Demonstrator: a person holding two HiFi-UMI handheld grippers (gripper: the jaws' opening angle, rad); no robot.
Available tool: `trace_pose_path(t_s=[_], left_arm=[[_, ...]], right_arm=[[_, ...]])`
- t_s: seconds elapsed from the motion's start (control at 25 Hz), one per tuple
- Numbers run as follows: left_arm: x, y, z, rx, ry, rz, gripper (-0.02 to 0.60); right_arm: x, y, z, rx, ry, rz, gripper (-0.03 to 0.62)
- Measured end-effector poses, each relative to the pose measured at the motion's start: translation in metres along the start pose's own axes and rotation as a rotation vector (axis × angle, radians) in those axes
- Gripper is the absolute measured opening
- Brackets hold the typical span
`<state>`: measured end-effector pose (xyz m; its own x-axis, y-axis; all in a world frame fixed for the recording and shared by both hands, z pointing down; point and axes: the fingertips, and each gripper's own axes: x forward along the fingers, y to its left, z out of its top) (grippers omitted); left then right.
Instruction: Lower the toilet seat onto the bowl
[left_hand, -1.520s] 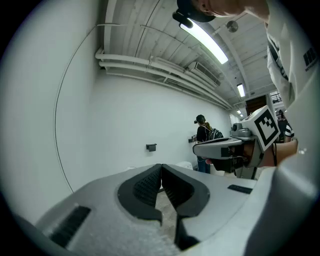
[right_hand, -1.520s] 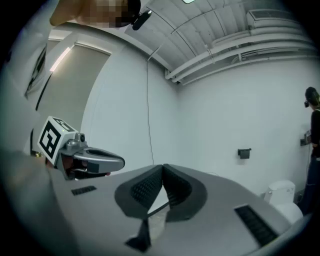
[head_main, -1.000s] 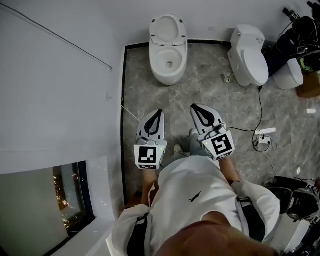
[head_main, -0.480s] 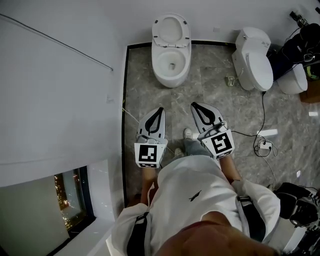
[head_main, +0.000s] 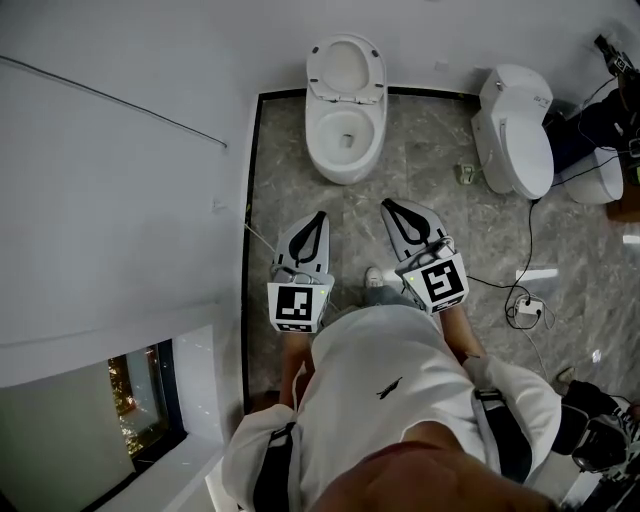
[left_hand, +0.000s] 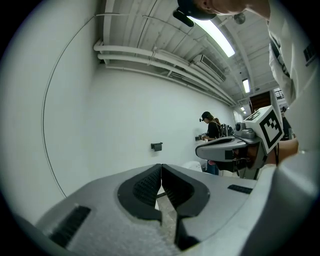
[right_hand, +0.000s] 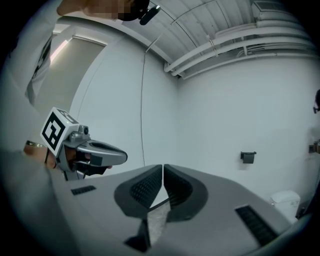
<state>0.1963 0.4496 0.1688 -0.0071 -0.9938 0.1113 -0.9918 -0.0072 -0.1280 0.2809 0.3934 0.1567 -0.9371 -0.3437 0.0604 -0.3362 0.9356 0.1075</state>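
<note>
Two toilets show whole on the floor (head_main: 420, 200): one ahead with its seat (head_main: 345, 62) raised over the open bowl (head_main: 343, 132), one lidded (head_main: 520, 140); a third white fixture (head_main: 600, 178) is half hidden at right. The left gripper (head_main: 320, 220) and right gripper (head_main: 387, 207) are both closed and empty, well short of the seat. The torso (head_main: 370, 350) hides the hands; its logo (head_main: 390, 389) is unreadable.
</note>
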Motion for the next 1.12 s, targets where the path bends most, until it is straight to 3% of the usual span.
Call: trace_pose_path(t_s=[0.52,1.12], left_arm=[[0.050,0.006,0.014,0.016,-0.007,0.031,0.028],[0.101,0.029,0.013,0.022,-0.010,0.008,0.028]], right_arm=[[0.025,-0.044,-0.006,0.017,0.007,0.024,0.031],[0.069,-0.072,-0.012,0.027,0.015,0.026,0.031]])
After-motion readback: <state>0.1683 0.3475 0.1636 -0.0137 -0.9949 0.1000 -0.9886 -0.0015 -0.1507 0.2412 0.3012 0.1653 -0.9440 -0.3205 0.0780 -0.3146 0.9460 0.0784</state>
